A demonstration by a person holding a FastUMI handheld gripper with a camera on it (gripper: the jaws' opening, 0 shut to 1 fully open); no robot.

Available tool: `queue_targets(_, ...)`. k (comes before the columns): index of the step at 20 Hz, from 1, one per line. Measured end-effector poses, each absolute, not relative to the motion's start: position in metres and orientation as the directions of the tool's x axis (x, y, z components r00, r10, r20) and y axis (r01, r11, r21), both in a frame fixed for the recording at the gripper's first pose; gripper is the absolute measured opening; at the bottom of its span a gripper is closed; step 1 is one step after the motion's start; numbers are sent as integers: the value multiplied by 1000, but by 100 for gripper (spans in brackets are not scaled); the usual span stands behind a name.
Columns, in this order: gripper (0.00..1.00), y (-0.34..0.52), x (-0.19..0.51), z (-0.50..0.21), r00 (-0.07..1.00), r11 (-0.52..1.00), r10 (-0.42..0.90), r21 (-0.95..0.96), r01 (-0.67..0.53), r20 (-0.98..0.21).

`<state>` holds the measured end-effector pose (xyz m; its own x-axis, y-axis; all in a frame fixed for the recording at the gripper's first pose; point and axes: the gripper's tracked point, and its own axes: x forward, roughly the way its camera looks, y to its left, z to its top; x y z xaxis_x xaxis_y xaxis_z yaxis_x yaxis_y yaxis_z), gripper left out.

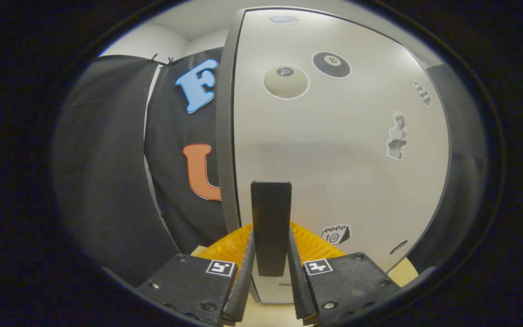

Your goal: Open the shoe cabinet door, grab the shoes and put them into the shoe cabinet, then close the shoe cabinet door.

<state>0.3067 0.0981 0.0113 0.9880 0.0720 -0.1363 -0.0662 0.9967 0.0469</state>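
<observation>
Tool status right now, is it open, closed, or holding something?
Tool: closed on the dark upright door handle of the white cabinet door, one finger pressing on each side.

You see a pale grey cabinet door (334,150) with a black handle (270,222), a black eight-ball sticker (331,64), a cream ball sticker (286,82) and a checkered sticker (422,93).

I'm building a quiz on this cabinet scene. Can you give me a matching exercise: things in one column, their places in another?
Things:
1. handle
2. eight-ball sticker
3. bust sticker
4. black cloth

Places:
A. near the door's hinge-side edge, at mid height
B. between the fingers
C. beside the cabinet, past the door's edge
D. high on the door

Pairs: 1-B, 2-D, 3-A, 4-C
</observation>
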Motion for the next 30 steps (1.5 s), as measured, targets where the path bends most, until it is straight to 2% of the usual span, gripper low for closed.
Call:
queue_targets(2,41,96,309,11,988,997,67,48,-61,-139)
queue_targets(8,20,95,304,11,987,998,63,30,-59,-149)
queue_targets(12,16,94,296,11,988,997,69,35,-65,-136)
queue_targets(18,15,94,261,12,984,995,93,60,-84,-152)
queue_targets(30,15,67,209,11,965,970,225,121,-209,-135)
